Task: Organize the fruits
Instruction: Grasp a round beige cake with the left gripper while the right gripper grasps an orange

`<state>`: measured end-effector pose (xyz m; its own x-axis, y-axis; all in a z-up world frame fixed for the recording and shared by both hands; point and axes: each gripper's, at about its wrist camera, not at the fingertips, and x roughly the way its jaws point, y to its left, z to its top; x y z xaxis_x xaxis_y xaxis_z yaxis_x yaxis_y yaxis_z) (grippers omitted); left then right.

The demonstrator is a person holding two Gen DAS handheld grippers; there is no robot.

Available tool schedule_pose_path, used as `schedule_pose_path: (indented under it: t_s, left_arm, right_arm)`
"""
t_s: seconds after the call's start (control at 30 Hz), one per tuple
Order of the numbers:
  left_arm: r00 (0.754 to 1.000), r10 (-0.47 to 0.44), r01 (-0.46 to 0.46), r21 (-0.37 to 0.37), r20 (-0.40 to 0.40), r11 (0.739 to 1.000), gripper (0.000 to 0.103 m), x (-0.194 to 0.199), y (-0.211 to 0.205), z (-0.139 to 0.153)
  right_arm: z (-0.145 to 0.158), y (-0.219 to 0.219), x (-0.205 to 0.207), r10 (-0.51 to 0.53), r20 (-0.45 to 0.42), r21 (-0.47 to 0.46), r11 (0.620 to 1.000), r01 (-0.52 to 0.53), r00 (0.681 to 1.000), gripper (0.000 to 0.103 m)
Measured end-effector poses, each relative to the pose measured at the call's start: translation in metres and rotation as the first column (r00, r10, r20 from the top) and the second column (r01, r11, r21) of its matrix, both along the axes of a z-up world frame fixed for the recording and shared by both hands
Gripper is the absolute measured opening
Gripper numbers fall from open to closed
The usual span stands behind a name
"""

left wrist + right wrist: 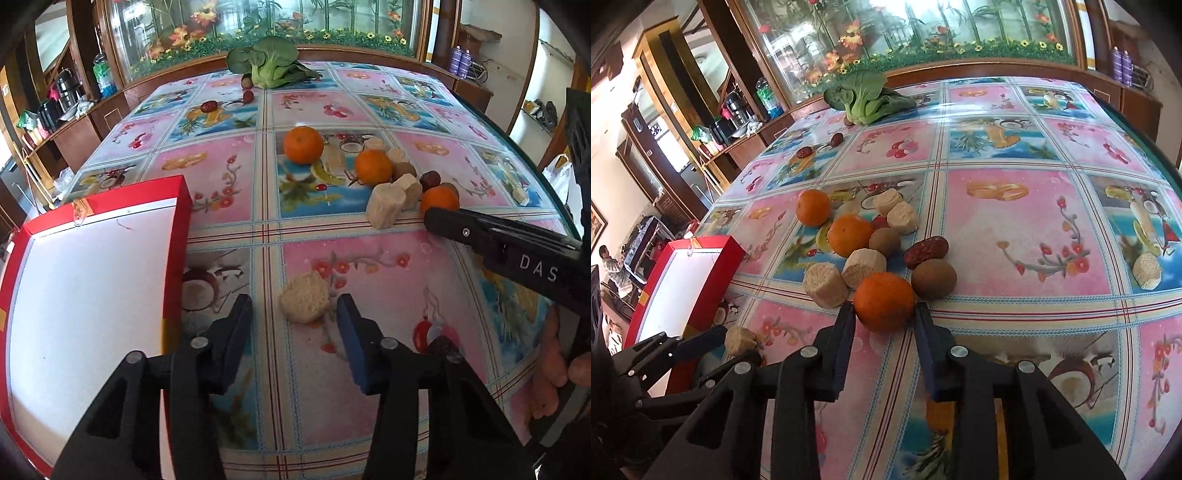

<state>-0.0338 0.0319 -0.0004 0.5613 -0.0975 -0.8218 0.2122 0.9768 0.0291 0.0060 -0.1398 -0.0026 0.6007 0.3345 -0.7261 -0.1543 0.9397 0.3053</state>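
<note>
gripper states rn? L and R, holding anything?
Left gripper: open, fingers either side of a beige chunk on the table, not gripping.
Right gripper: open, fingertips flanking the nearest orange; grip not visibly closed.

A lived-in home dining room: beyond the claws spreads a glossy fruit-print tablecloth (pixel 1015 229), backed by a wood-framed painted glass cabinet (pixel 258 22); far left, dark thermos flasks (pixel 64 88) crowd a wooden sideboard.

At my 12 o'clock: glass-fronted wooden cabinet (pixel 266 26) with painted flowers. At 10 o'clock: brown wooden shelving (pixel 676 122). Daylight on white wall (pixel 517 55).
</note>
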Motion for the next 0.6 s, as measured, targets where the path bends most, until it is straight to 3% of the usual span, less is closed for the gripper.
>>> schedule_pose_path:
  t_s: [0.13,0.37,0.6]
  left_arm:
    - [1.0,-0.013,0.013,-0.013,0.008,1.0,0.029,0.0,-0.002,0.0]
    - [0.999,0.008,-0.007,-0.027,0.042,1.0,0.029,-0.011,0.003,0.009]
    - [0.979,0.087,-0.088,-0.005,0.183,0.996,0.029,-0.046,0.031,0.045]
  right_arm:
    - [0.001,0.003,-0.003,0.013,0.013,0.003,1.0,-0.013,1.0,0.031]
    - [0.006,0.014,-0.008,0.063,0.073,-0.019,0.998,-0.062,0.995,0.031]
    - [0.023,0.035,-0.029,0.172,0.196,-0.025,0.985,-0.17,0.965,0.031]
